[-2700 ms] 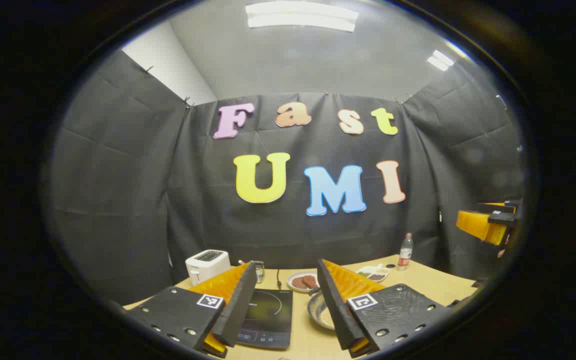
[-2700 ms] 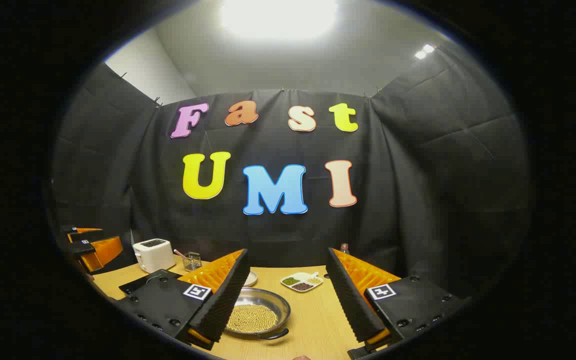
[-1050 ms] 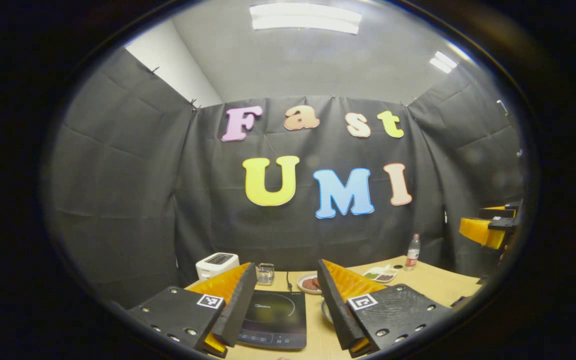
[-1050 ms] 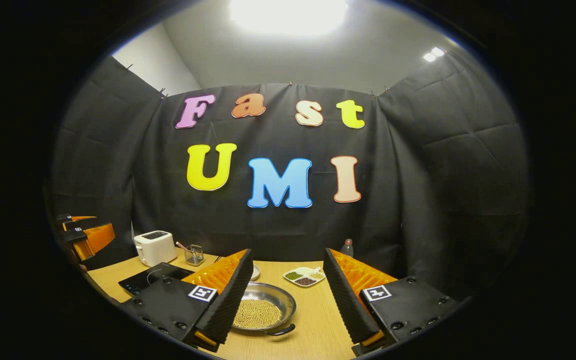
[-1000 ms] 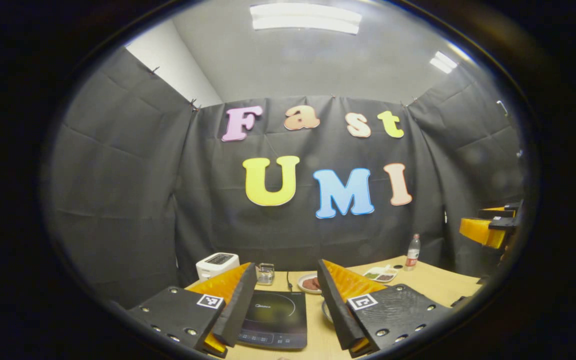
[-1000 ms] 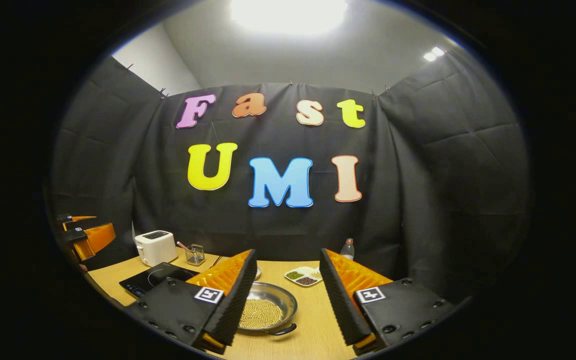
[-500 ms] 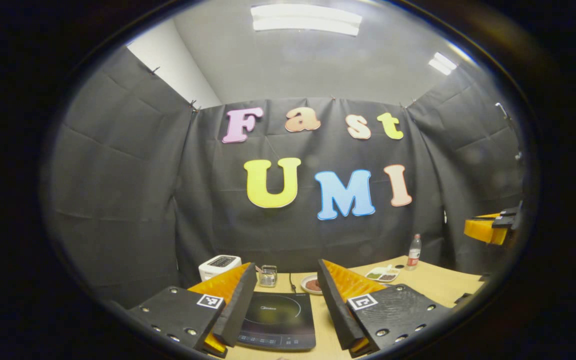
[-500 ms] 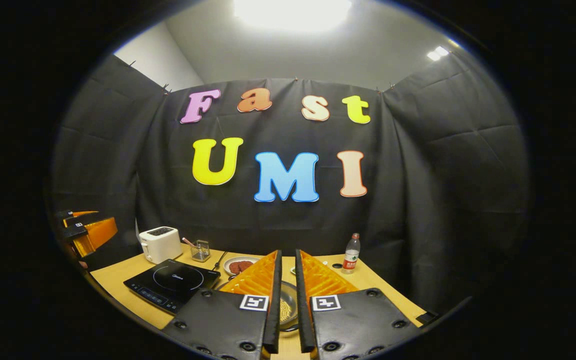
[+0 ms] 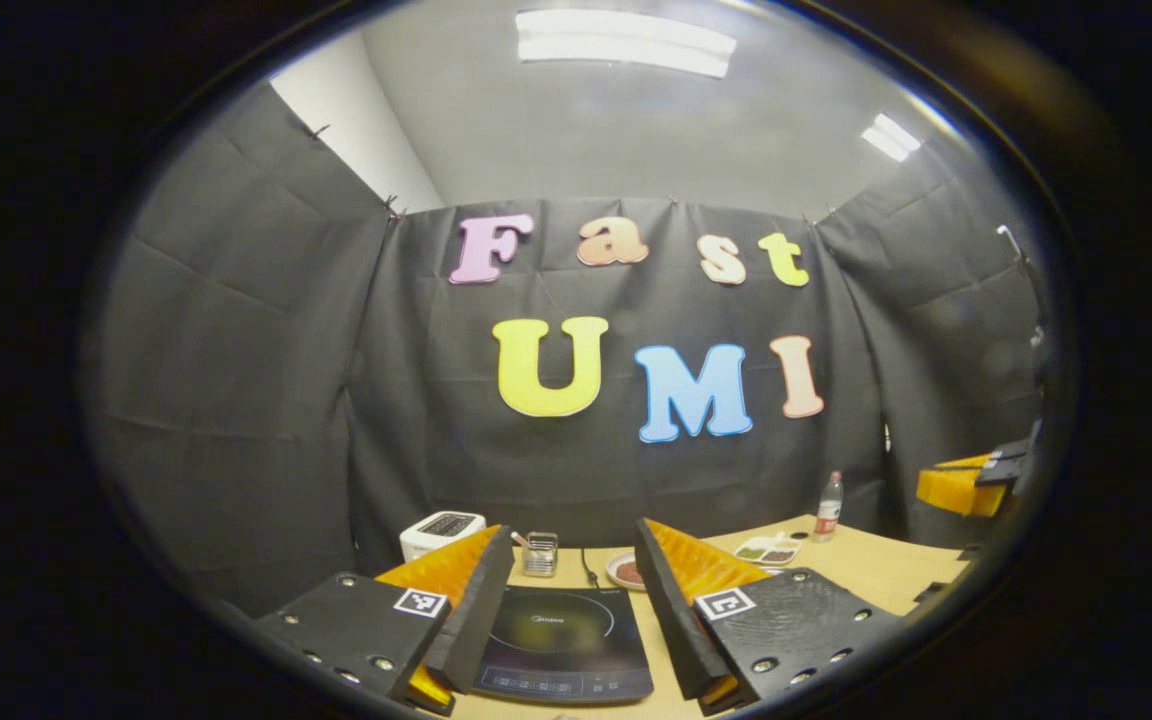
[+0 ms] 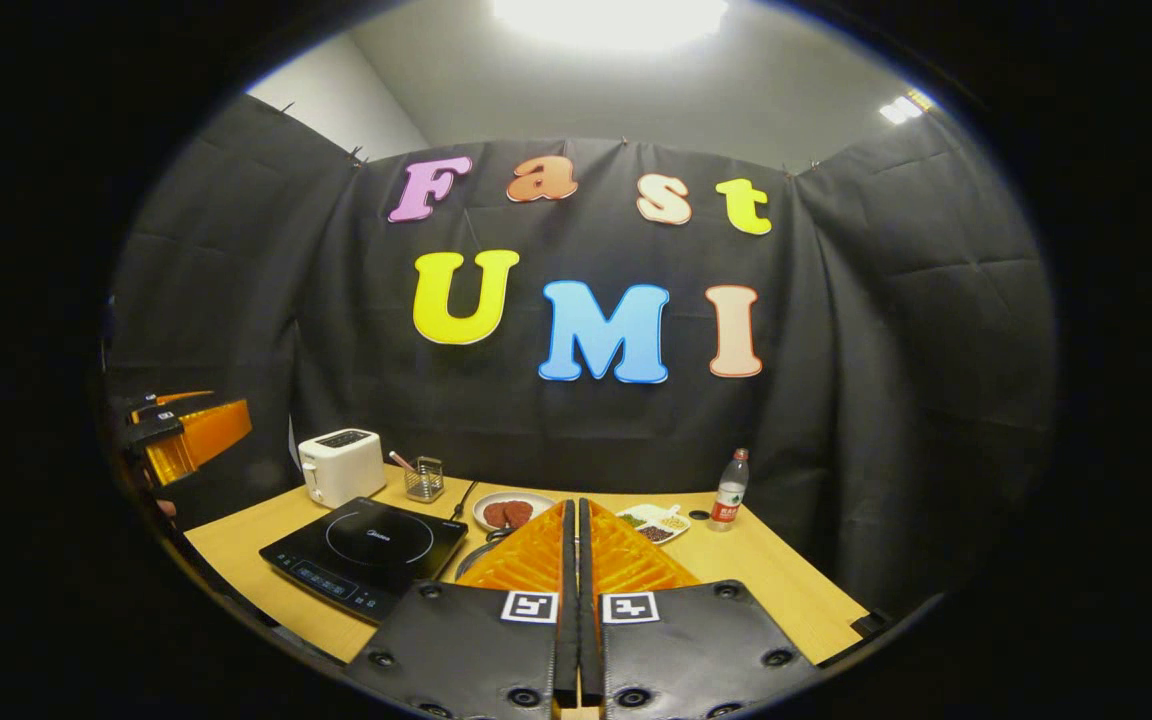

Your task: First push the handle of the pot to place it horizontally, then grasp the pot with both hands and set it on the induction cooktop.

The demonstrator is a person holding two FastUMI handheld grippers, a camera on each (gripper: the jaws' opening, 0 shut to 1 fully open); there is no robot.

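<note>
right gripper pinched together, nothing held, probably so it can nudge a handle | left gripper spread wide above the bare cooktop | pot peeks out right of cooktop, behind the right fingers

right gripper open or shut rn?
Shut. In the right gripper view the right gripper has its two fingers pressed together with nothing between them, above the table.
</note>
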